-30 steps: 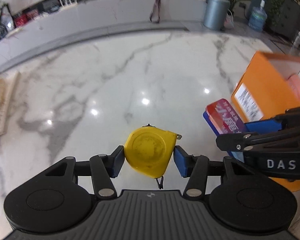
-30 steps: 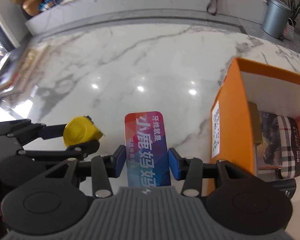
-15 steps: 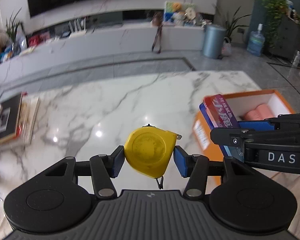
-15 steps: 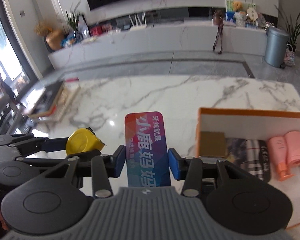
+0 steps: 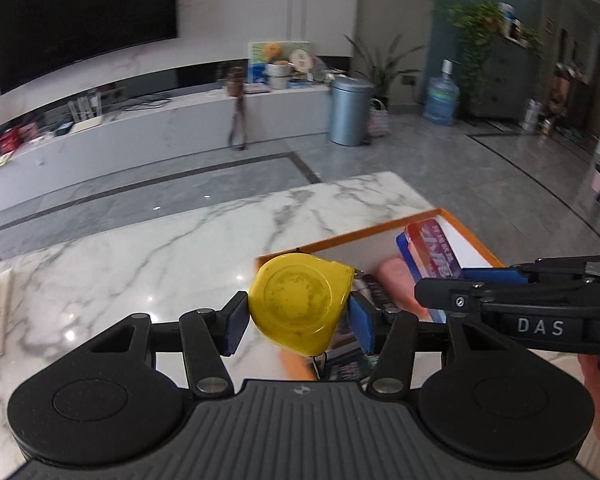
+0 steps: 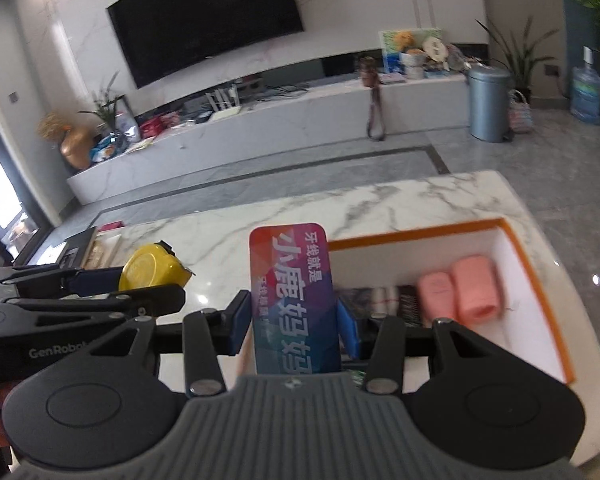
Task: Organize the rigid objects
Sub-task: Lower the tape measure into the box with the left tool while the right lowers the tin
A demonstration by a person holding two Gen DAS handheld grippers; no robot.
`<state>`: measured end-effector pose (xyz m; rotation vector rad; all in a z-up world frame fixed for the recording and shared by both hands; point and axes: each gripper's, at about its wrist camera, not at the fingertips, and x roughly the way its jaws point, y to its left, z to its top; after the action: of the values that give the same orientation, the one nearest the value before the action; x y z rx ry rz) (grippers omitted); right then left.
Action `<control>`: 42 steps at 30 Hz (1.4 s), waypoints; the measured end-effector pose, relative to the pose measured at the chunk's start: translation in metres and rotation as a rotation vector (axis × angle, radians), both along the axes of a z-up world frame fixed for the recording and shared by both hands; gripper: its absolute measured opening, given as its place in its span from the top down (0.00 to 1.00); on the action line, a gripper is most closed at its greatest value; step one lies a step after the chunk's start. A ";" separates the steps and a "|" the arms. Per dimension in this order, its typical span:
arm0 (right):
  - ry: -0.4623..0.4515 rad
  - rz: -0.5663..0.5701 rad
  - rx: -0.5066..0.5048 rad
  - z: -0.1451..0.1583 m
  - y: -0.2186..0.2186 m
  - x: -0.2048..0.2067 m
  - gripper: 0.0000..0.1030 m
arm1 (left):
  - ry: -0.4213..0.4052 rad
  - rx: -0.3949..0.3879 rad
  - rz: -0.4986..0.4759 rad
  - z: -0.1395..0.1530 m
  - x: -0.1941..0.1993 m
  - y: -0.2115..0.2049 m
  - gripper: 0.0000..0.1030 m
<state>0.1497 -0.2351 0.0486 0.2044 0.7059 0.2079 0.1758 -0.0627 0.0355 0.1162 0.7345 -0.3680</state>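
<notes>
My left gripper [image 5: 298,322] is shut on a yellow tape measure [image 5: 300,302], held in the air above the near left corner of the orange box [image 5: 352,236]. My right gripper [image 6: 294,324] is shut on a flat red-and-purple box with white lettering [image 6: 292,300], raised over the left part of the same orange box [image 6: 516,248]. In the right wrist view the tape measure [image 6: 150,270] and the left gripper [image 6: 100,292] show at the left. In the left wrist view the lettered box [image 5: 430,250] and the right gripper [image 5: 480,284] show at the right.
The orange box stands on a marble table [image 5: 140,272] and holds two pink bottles [image 6: 456,292] and dark patterned items [image 6: 380,300]. Books [image 6: 80,248] lie at the table's far left. Beyond are a grey floor, a low TV bench [image 5: 160,128] and a metal bin [image 5: 350,110].
Both grippers have risen and tilted upward with their objects and moved toward the orange box. The view went from the tabletop to the room, and the box's inside came into sight.
</notes>
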 end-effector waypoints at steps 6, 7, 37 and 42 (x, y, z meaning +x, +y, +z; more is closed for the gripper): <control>0.088 -0.076 0.010 -0.026 -0.042 0.014 0.54 | 0.040 0.029 -0.080 -0.025 0.020 -0.041 0.41; 0.106 -0.085 -0.004 -0.031 -0.048 0.018 0.54 | 0.049 0.030 -0.088 -0.030 0.023 -0.045 0.41; 0.805 0.042 -0.172 -0.171 -0.058 0.137 0.54 | 0.220 0.028 -0.166 -0.106 0.066 -0.063 0.41; 0.805 0.019 -0.154 -0.176 -0.058 0.138 0.53 | 0.230 0.030 -0.168 -0.108 0.066 -0.065 0.41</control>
<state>0.2875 -0.2934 -0.1270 0.1294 1.5185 0.0810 0.2423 -0.1272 -0.0724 0.1666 0.9611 -0.5363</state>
